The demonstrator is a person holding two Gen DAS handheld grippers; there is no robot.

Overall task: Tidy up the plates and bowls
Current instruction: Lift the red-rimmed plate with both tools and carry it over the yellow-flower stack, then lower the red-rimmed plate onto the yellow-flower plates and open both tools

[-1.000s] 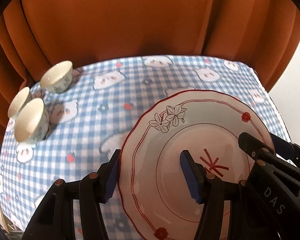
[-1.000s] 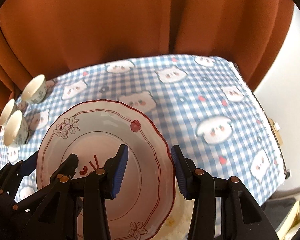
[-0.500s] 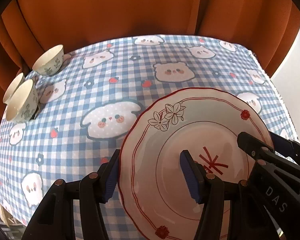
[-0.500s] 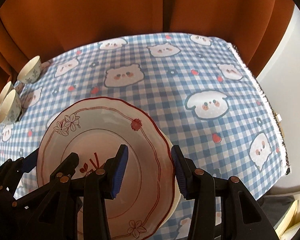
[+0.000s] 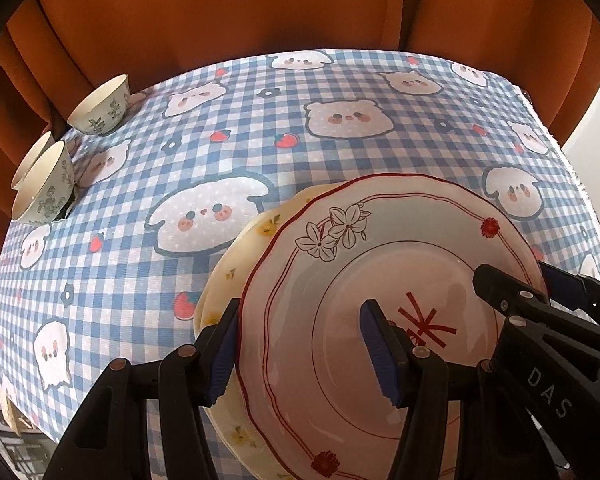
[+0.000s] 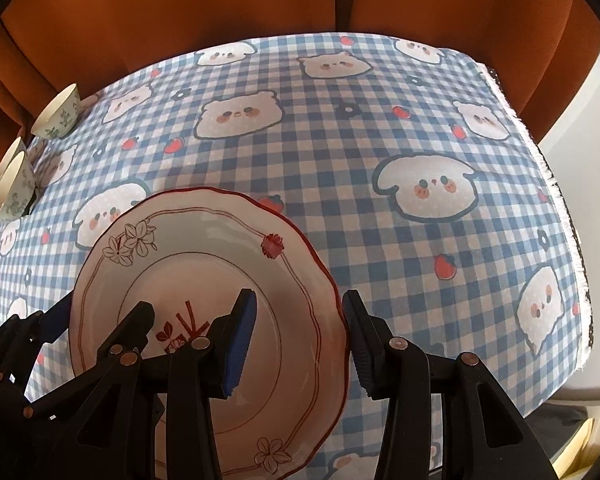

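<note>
Two grips: my left gripper [image 5: 304, 350] and right gripper [image 6: 298, 342] each straddle an opposite rim of the red-rimmed plate [image 5: 380, 292], jaws set apart around the edge; whether the pads actually press it I cannot tell.
Plate's place: held between my two tongs, face up, tilted slightly, directly ahead of both.
Key relation: a yellow-flowered plate [image 5: 236, 272] lies just under it, peeking out past my left fingers; I judge the next move is a straight lowering onto it (both hands equally near, the plate round, so no long axis to mind).
Views: only the left wrist shows that lower plate; the right wrist hides it behind the held one.
Further out: three bowls [image 5: 100, 106] sit far off to my left on the checked tablecloth [image 6: 380, 160].
</note>
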